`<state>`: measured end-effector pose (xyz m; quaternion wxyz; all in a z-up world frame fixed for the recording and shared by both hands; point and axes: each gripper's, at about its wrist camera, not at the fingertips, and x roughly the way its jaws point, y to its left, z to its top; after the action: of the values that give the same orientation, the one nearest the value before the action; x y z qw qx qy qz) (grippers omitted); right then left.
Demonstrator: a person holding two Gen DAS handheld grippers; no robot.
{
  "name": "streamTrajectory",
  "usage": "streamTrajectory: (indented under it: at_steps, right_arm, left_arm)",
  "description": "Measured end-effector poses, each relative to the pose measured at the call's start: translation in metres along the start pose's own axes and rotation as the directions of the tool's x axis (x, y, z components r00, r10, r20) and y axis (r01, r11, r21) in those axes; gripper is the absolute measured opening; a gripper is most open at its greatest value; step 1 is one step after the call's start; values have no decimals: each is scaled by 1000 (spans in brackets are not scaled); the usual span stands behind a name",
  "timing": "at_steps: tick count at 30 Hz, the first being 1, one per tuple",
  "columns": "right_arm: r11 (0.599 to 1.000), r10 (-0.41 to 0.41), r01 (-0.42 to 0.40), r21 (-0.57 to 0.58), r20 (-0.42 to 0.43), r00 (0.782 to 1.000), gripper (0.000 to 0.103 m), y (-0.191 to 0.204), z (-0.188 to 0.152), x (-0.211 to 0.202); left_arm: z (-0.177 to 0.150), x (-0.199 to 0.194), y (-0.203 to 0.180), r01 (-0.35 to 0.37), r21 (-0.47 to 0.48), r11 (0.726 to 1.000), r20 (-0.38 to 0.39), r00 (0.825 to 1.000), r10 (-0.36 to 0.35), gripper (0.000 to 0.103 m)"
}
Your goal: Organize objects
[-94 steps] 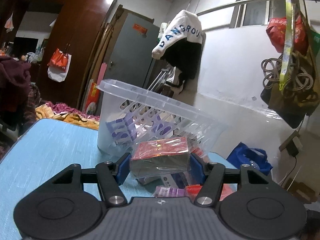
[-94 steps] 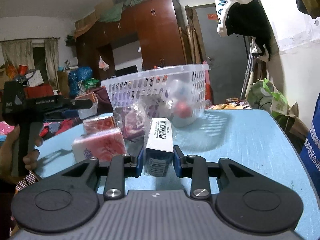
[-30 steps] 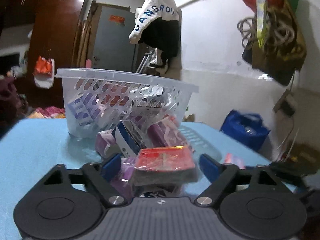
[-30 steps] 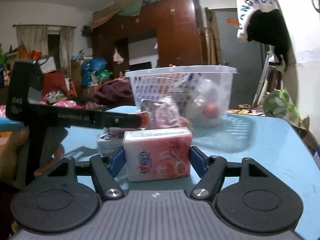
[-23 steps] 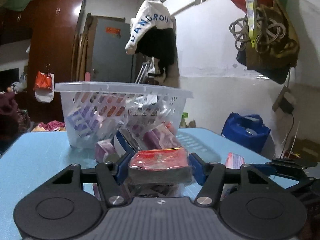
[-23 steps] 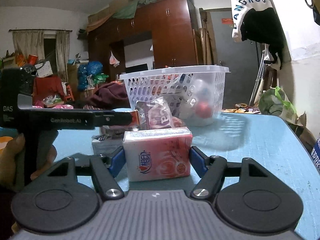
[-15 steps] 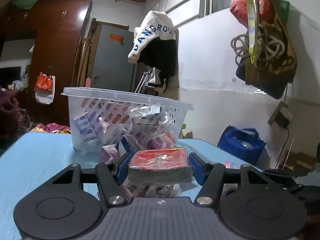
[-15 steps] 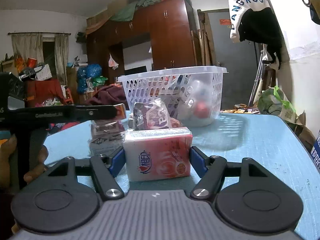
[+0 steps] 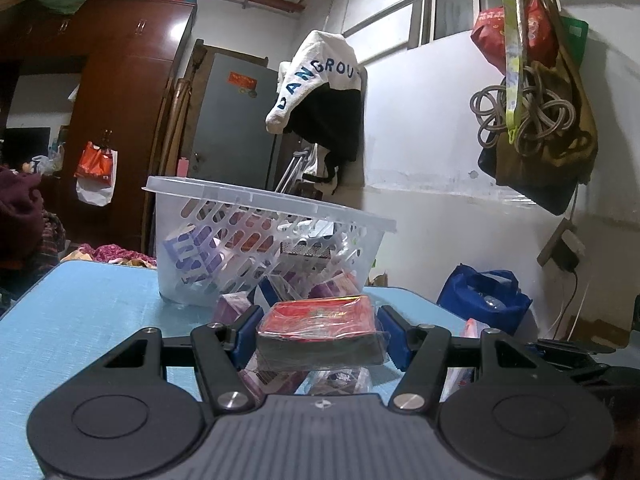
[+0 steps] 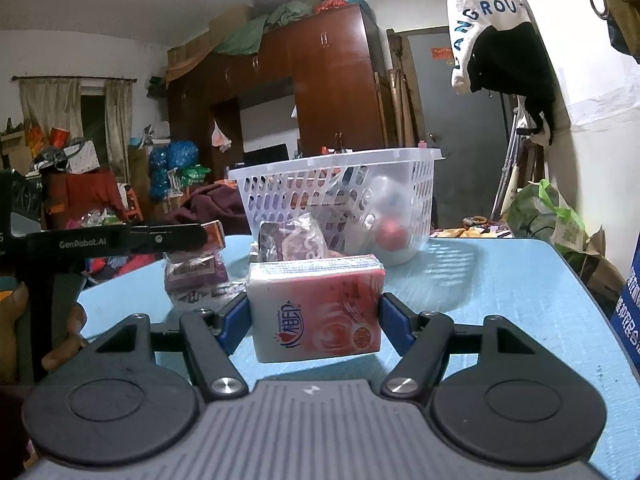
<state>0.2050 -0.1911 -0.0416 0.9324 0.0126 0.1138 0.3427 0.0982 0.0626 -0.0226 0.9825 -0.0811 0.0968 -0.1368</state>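
My left jaws are clamped on a red packet wrapped in clear film, at the lower middle of the left view, held above a loose pile of purple packs on the blue surface. Behind the pile, mid-frame, stands the white basket with more packs inside. My right jaws grip a pink tissue pack at the lower middle of the right view, its lower edge close to the surface; whether it touches, I cannot tell. At the left edge of that view my left gripper shows side-on, the red packet at its tip. The basket sits behind, upper middle.
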Motion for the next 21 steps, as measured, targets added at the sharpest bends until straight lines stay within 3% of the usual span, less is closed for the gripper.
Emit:
streamTrajectory:
  at_steps: [6,10,14,16,21]
  right_arm:
    - [1000,-5,5,-22,15,1000,71,2,10,0]
    - [993,-9,12,-118,32,999,71,11,40,11]
    - [989,11,-1,-151,66,998,71,11,95,40]
    - [987,-16,25,-160,53,998,71,8,118,62]
    - [996,-47,47,-82,-2,999,70,-12,145,102]
  left_arm:
    - [3,-1,6,10,-23,1000,7,1000,-10,66]
    - [18,4,11,29,-35,999,20,999,-28,66]
    - [62,22,20,61,-58,996,41,997,-58,66]
    - [88,35,28,71,-97,993,48,997,-66,66]
    - [124,70,41,48,-147,988,1,999,-49,66]
